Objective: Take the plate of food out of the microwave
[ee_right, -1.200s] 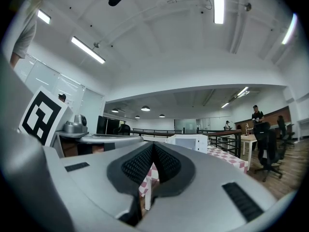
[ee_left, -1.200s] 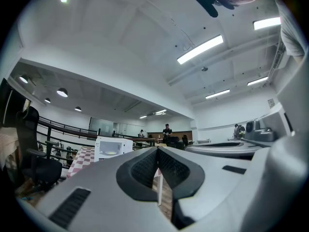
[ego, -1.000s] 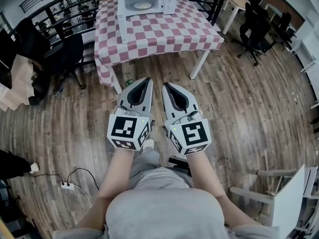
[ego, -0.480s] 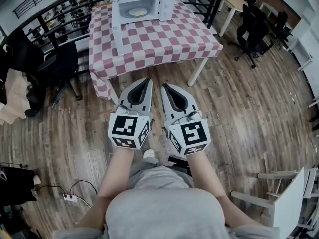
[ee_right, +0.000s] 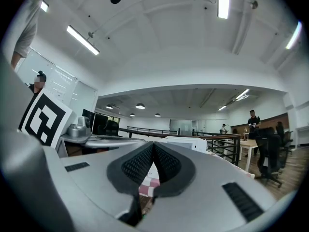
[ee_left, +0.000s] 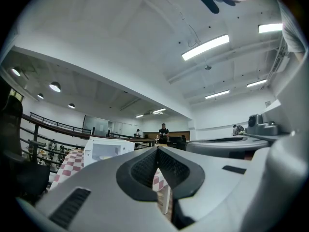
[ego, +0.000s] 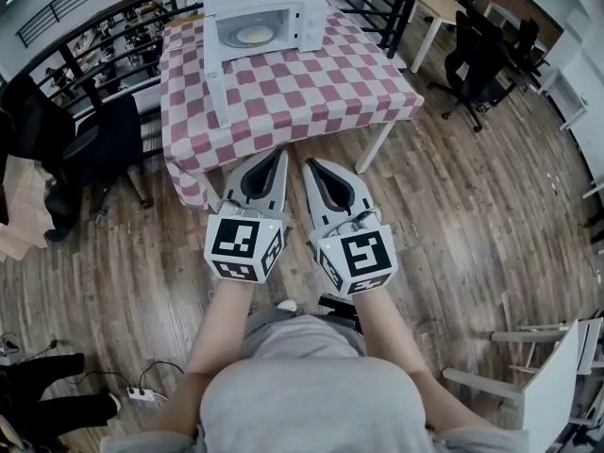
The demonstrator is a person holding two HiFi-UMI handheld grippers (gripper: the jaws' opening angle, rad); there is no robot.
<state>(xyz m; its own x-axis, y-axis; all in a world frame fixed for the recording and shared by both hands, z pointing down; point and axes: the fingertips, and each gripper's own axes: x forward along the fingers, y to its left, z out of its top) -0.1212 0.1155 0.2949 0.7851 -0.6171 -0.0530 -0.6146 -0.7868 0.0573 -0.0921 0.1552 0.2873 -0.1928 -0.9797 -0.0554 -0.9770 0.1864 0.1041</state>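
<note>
A white microwave (ego: 260, 17) stands at the far end of a table with a red-and-white checked cloth (ego: 311, 88). Its door (ego: 216, 78) hangs open to the left, and a pale plate of food (ego: 253, 35) lies inside. My left gripper (ego: 280, 152) and right gripper (ego: 310, 163) are held side by side over the wooden floor, short of the table's near edge. Both are shut and hold nothing. The left gripper view shows the shut left gripper (ee_left: 157, 149) with the microwave (ee_left: 107, 149) far off; the right gripper view shows the right gripper (ee_right: 153, 144) and the microwave (ee_right: 186, 141).
A black chair (ego: 90, 149) stands left of the table, with a black railing (ego: 104, 22) behind it. Office chairs (ego: 481, 59) and a white desk (ego: 442, 6) are at the right. A white chair (ego: 552, 385) is near right, a power strip (ego: 142, 394) near left.
The table and microwave have come nearer and lower in the head view as the person walks toward them. Both grippers keep their place, shut.
</note>
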